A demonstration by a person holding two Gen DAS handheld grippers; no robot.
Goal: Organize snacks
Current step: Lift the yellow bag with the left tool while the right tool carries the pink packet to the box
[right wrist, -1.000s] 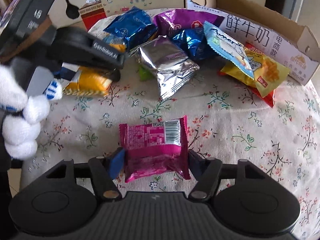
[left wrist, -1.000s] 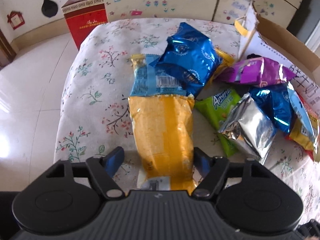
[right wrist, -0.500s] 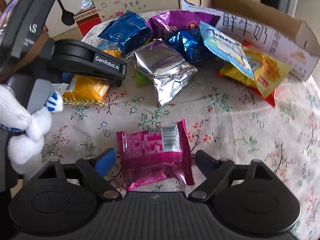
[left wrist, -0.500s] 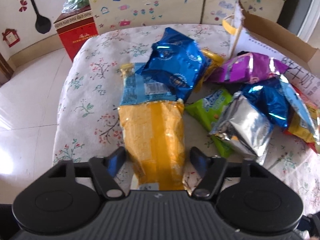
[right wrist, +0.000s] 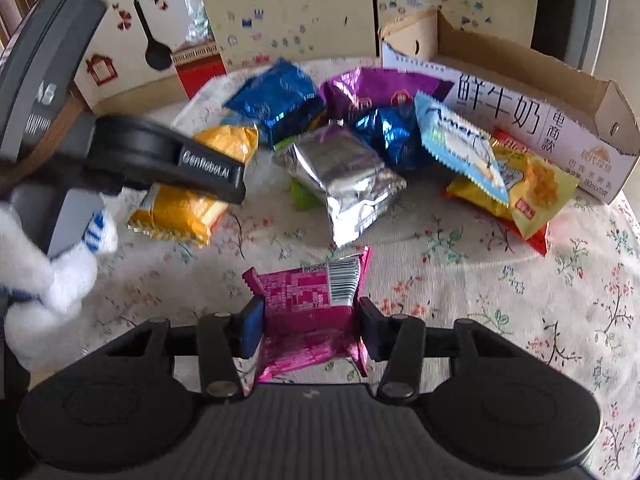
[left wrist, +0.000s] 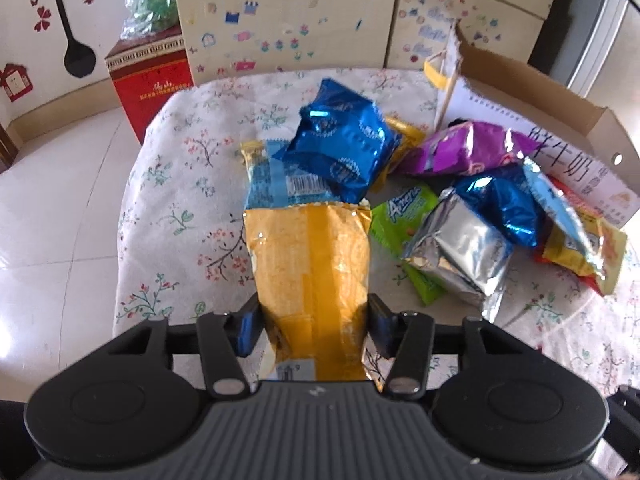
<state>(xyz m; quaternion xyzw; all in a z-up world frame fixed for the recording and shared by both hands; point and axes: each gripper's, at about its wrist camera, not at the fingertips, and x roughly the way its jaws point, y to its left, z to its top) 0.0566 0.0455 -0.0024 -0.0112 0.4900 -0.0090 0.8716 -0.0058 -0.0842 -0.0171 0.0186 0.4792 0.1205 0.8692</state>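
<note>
Left gripper [left wrist: 314, 320]: fingers pressed against both long sides of the orange packet [left wrist: 310, 268], pinching its near end.
Orange packet: runs straight away from the left gripper, between the fingers; its far end reaches the light-blue wrapper [left wrist: 272, 184] under the dark blue bag [left wrist: 340, 146]. In the right wrist view it lies toward the table's left edge, partly under the left gripper's body.
Right gripper [right wrist: 310, 326]: fingers closed onto the two sides of the pink packet [right wrist: 310, 312], squeezing it.
Pink packet: barcode side up, its near half between the right fingers, its far edge pointing at the silver bag [right wrist: 346, 180]; whether it touches the tablecloth [right wrist: 480, 280] I cannot tell.
Pile: silver bag, green packet [left wrist: 404, 216], purple bag [left wrist: 464, 148] and a second blue bag [right wrist: 390, 136] heaped mid-table, touching or overlapping.
Cardboard box [right wrist: 532, 108]: along the table's far right edge, with yellow and red packets [right wrist: 532, 192] just beside its printed wall.
Gloved hand [right wrist: 48, 264]: white glove at the left of the right wrist view, wrapped around the left gripper's handle.
</note>
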